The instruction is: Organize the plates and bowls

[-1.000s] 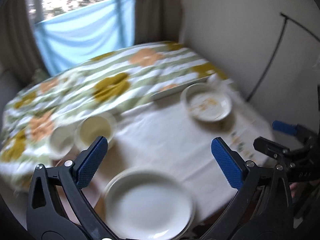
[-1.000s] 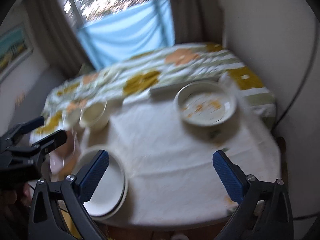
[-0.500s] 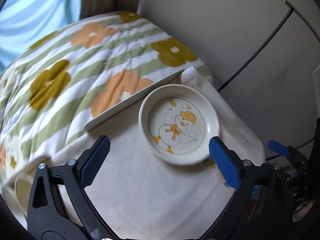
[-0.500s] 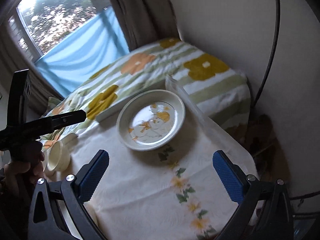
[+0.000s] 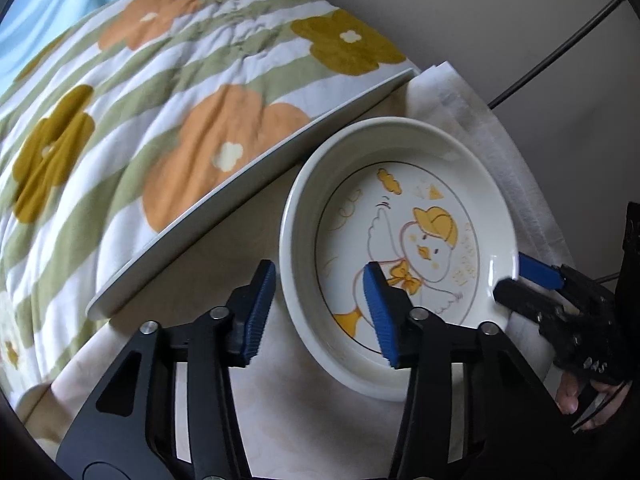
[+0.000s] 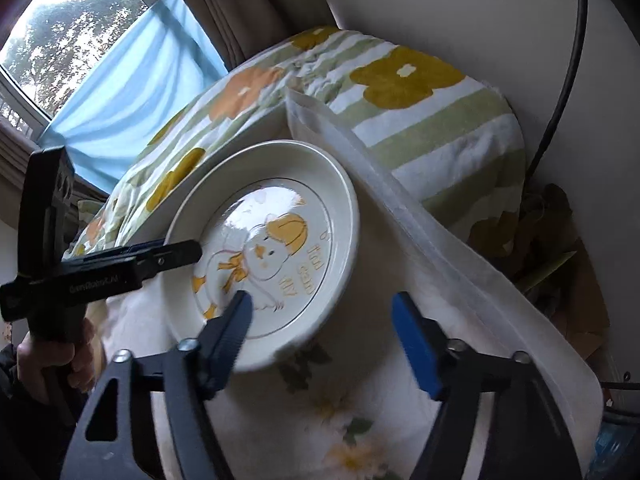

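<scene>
Glossy cream ceramic, the round duck-printed bowl sits on the pale flower-patterned cloth of the worktop beside a striped floral blanket, its rim straddled by the half-closed left claw and the wider-gaping right claw, neither visibly clamped.

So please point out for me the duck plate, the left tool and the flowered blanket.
duck plate [image 5: 424, 248]: left wrist view, on the painted duck in its middle.
left tool [image 5: 318, 312]: left wrist view, midway between its blue tips, astride the plate's near rim.
flowered blanket [image 5: 224, 148]: left wrist view, on an orange flower.
</scene>
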{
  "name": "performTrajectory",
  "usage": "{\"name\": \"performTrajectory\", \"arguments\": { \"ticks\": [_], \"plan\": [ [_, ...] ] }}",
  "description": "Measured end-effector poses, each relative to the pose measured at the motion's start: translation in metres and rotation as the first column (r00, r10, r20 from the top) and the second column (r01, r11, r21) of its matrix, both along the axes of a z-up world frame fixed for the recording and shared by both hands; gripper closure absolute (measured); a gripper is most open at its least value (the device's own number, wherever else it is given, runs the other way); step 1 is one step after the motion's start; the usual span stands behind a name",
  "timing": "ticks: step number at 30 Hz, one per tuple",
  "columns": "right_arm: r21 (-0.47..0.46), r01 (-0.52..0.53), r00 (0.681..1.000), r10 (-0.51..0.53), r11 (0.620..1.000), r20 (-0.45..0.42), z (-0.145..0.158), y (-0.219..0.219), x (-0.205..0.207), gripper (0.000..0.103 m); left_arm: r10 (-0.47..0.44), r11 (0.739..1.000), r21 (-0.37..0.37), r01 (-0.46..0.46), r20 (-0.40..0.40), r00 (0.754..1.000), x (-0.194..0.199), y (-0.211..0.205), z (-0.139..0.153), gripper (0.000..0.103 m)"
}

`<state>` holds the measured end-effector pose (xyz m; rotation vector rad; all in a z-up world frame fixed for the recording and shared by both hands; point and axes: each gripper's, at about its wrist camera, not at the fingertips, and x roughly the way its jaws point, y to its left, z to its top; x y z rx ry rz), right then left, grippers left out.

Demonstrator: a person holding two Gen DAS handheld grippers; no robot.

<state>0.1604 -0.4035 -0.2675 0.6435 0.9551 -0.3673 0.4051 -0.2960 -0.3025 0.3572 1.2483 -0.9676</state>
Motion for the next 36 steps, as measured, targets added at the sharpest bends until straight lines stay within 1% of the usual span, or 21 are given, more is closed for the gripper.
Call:
{"name": "performTrajectory", "arguments": {
  "ticks": [1,2,3,4,6,7,8,10,12,15,17,22,26,29,32,33,36],
  "plan": [
    [0.000,0.004,1.000,-0.004,1.000,-0.002,-0.002,-0.002,0.002,0.049,0.002,1.000,0.003,-0.002,0.001,1.000,0.001,0.000,-0.002,0.071],
    [0.000,0.005,1.000,-0.005,1.000,-0.002,-0.003,-0.003,0.003,0.051,0.005,1.000,0.005,-0.005,0.004,1.000,0.002,-0.001,-0.003,0.075],
    [-0.003,0.004,1.000,-0.004,1.000,-0.005,-0.005,-0.003,0.006,0.056,0.006,1.000,0.004,-0.006,0.007,1.000,0.002,-0.001,-0.003,0.078],
    [-0.009,0.005,1.000,-0.005,1.000,-0.011,-0.006,-0.003,0.008,0.065,0.007,1.000,0.004,-0.007,0.012,1.000,0.002,0.000,-0.003,0.079],
    [-0.006,0.006,1.000,-0.006,1.000,-0.016,-0.009,-0.005,0.009,0.076,0.007,1.000,0.005,-0.007,0.025,1.000,0.001,-0.001,-0.003,0.081],
    [-0.007,0.011,1.000,-0.011,1.000,-0.022,-0.011,-0.007,0.010,0.080,0.006,1.000,0.004,-0.006,0.030,1.000,0.000,-0.001,-0.003,0.081],
    [-0.002,0.014,1.000,-0.014,1.000,-0.016,-0.012,-0.008,0.010,0.081,0.004,1.000,0.004,-0.004,0.033,0.999,0.000,-0.001,-0.003,0.081],
    [0.008,0.009,1.000,-0.009,1.000,-0.004,-0.013,-0.008,0.012,0.087,0.002,1.000,0.009,-0.003,0.041,0.999,-0.001,-0.002,-0.002,0.081],
    [-0.007,-0.001,1.000,0.000,1.000,-0.013,-0.013,-0.006,0.014,0.087,0.008,1.000,0.012,-0.009,0.042,0.999,0.000,-0.003,-0.002,0.081],
    [0.006,0.004,1.000,-0.004,1.000,0.001,-0.012,-0.006,0.013,0.087,0.015,1.000,0.011,-0.016,0.045,0.999,-0.002,-0.001,0.001,0.081],
    [-0.010,-0.004,1.000,0.004,1.000,0.010,-0.007,-0.005,0.013,0.087,0.015,1.000,0.009,-0.016,0.056,0.998,-0.006,0.001,0.006,0.081],
    [-0.044,-0.021,0.999,0.023,0.999,0.030,0.010,-0.003,0.008,0.087,0.024,1.000,-0.005,-0.023,0.092,0.996,-0.019,0.009,0.027,0.081],
    [-0.061,-0.048,0.996,0.052,0.997,0.066,0.031,0.003,-0.001,0.087,0.050,0.999,-0.026,-0.047,0.121,0.991,-0.029,0.023,0.054,0.081],
    [-0.078,-0.081,0.992,0.088,0.994,0.095,0.052,0.012,-0.008,0.087,0.094,0.995,-0.034,-0.090,0.159,0.983,-0.043,0.041,0.082,0.081],
    [-0.088,-0.125,0.983,0.135,0.988,0.124,0.077,0.027,-0.014,0.087,0.158,0.986,-0.075,-0.146,0.191,0.969,-0.062,0.071,0.115,0.081],
    [-0.091,-0.145,0.978,0.157,0.985,0.137,0.087,0.035,-0.018,0.087,0.171,0.984,-0.085,-0.157,0.193,0.966,-0.067,0.079,0.121,0.081],
    [-0.097,-0.201,0.964,0.214,0.975,0.158,0.109,0.058,-0.027,0.087,0.242,0.968,-0.121,-0.221,0.203,0.949,-0.089,0.120,0.148,0.081]
  ]
}}
